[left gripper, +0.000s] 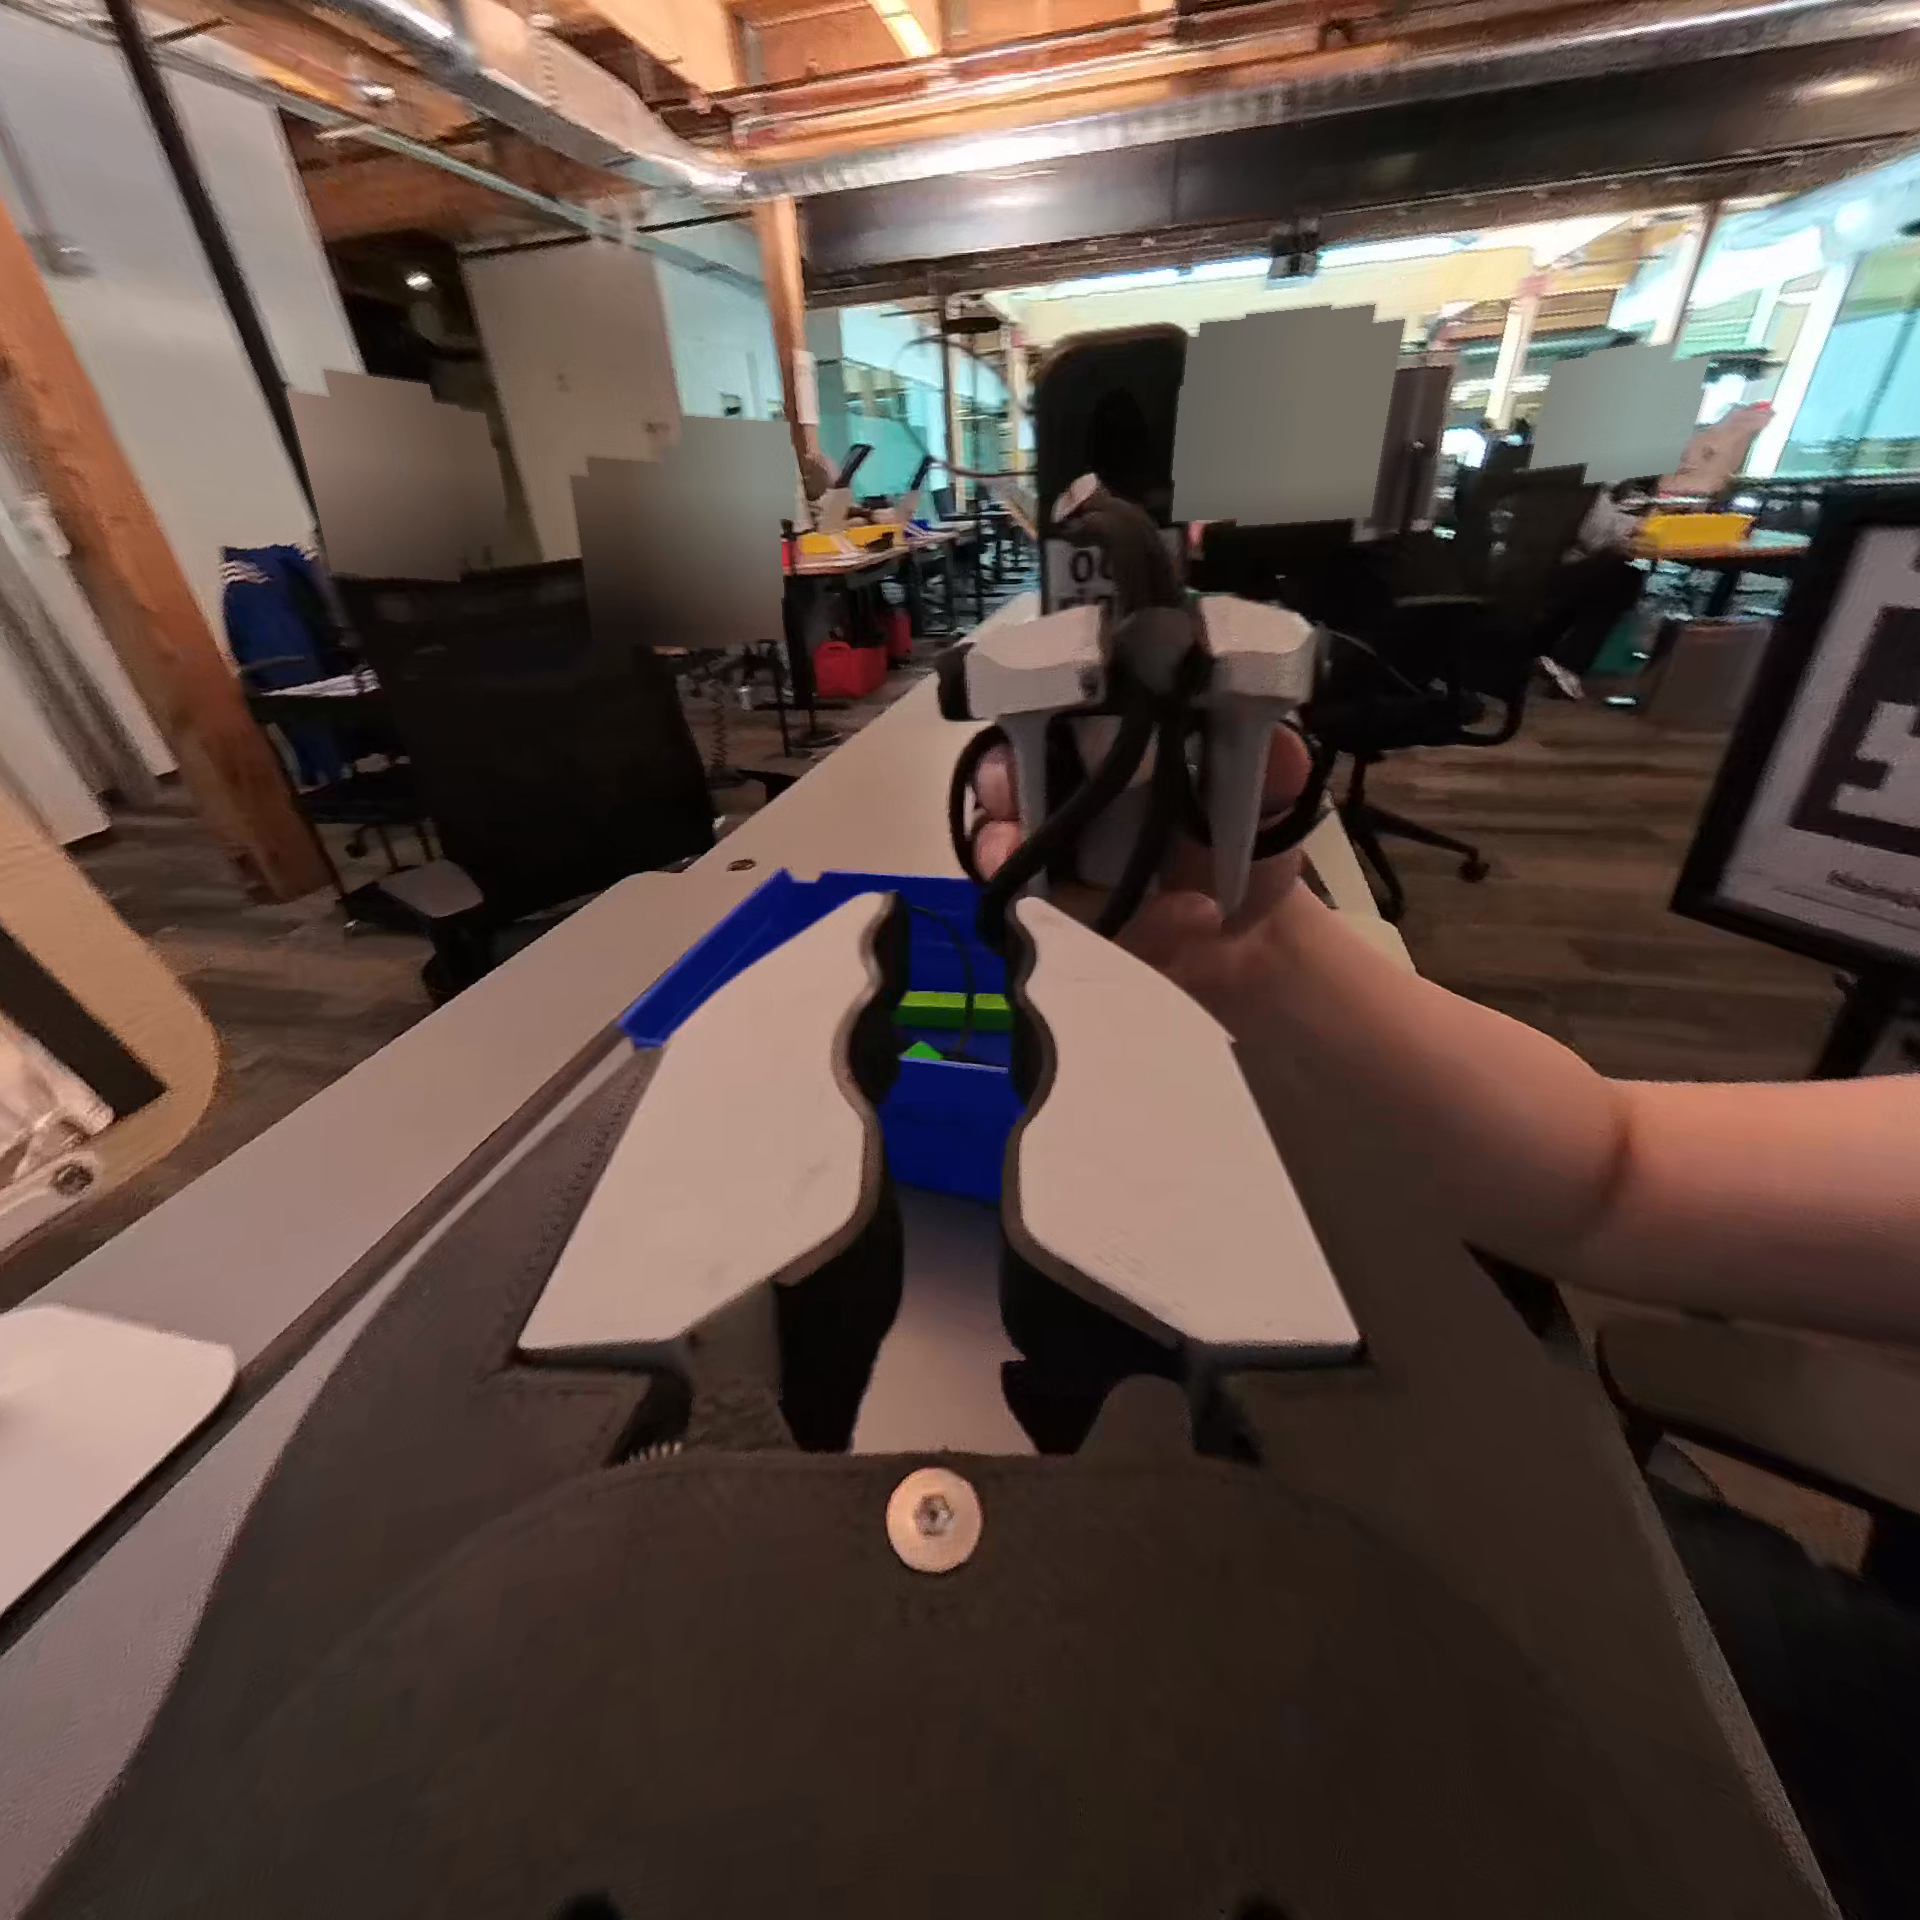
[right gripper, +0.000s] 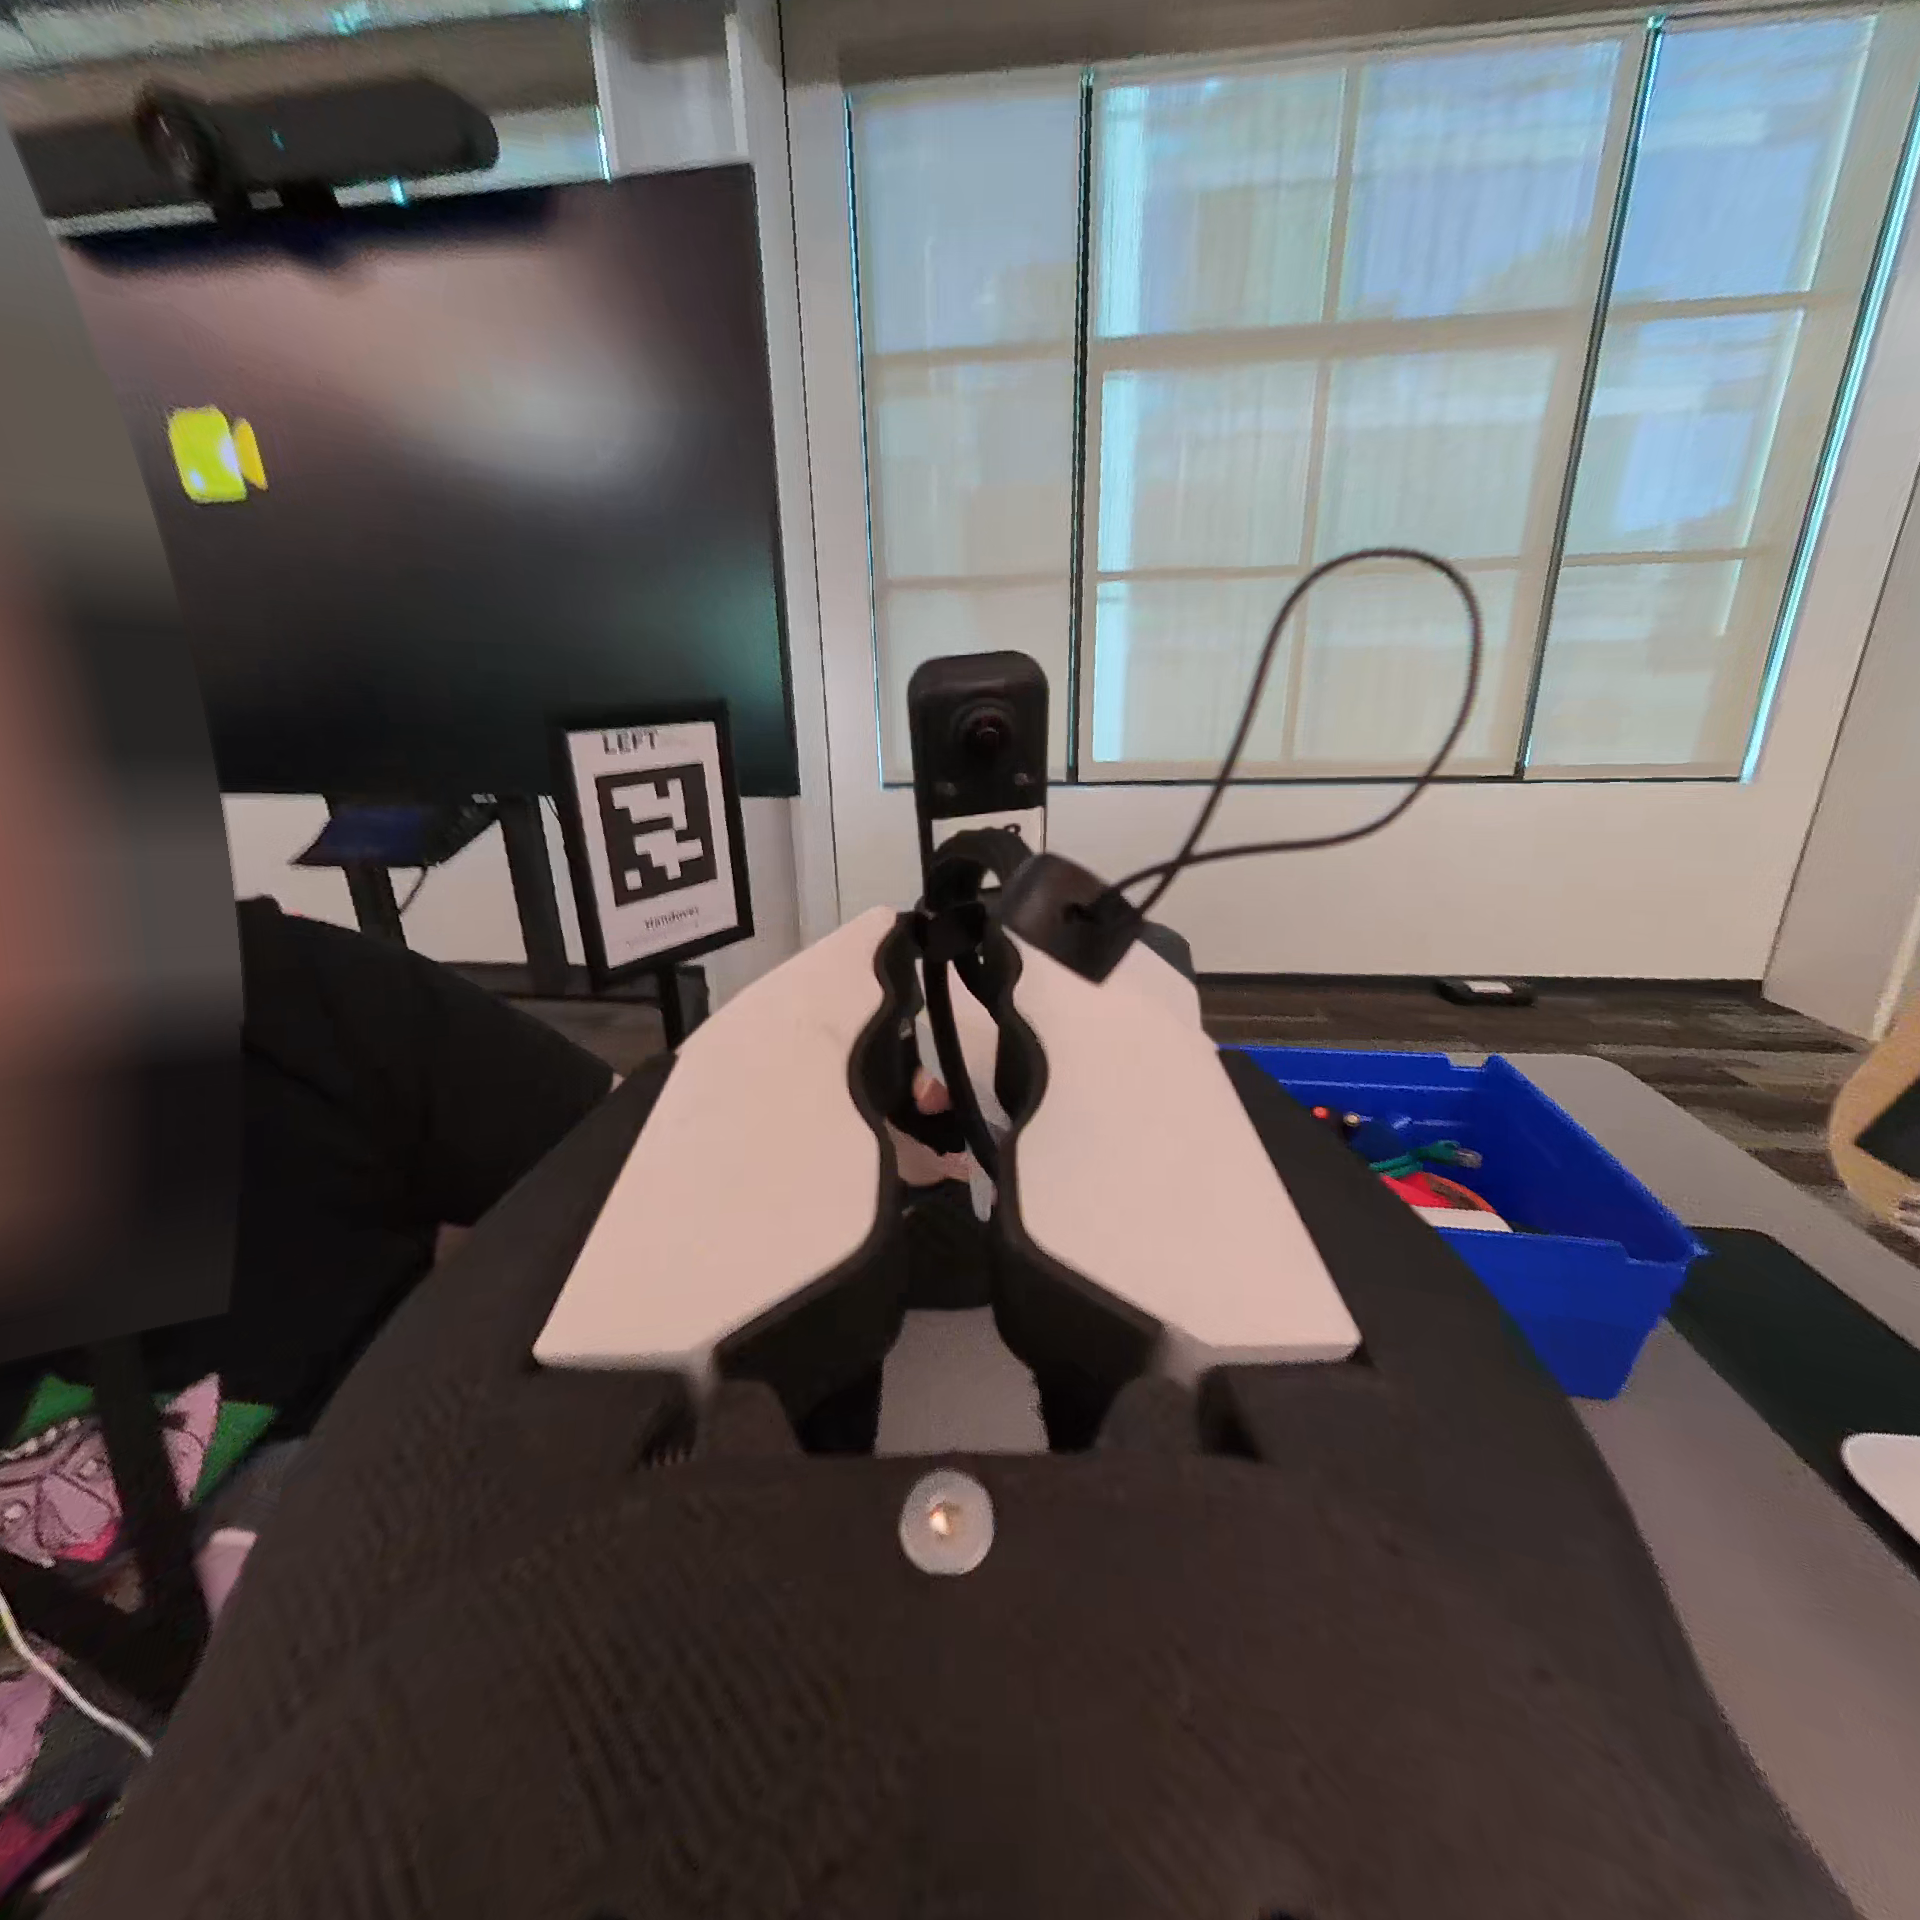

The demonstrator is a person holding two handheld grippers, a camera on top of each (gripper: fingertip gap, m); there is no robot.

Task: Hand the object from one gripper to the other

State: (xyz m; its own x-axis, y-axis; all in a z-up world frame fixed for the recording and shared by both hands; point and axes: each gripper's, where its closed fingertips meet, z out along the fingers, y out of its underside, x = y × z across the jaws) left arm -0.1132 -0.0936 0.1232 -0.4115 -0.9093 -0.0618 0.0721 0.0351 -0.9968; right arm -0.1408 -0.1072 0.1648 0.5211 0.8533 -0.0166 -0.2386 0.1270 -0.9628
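Note:
The object is a black cable (right gripper: pixel 961 1049) with a round black puck (right gripper: pixel 1070 920) and a thin loop (right gripper: pixel 1455 665) rising from it. My right gripper (right gripper: pixel 951 935) is shut on the bundled cable at its fingertips. In the left wrist view the right gripper (left gripper: pixel 1132 821), held by a hand (left gripper: pixel 1455 1143), faces my left gripper with the cable (left gripper: pixel 1081 831) hanging from it. My left gripper (left gripper: pixel 956 935) is open just below it. The cable's lower end reaches between the left fingertips, and a thin strand hangs down through the gap.
A blue bin (left gripper: pixel 727 966) with green pieces sits on the grey table (left gripper: pixel 416 1091) under both grippers; it also shows in the right wrist view (right gripper: pixel 1558 1278). A framed marker sign (right gripper: pixel 660 831) and a dark screen (right gripper: pixel 468 468) stand behind. Office chairs stand beyond the table. Across from one pair of fingers to the other is roughly 5 cm.

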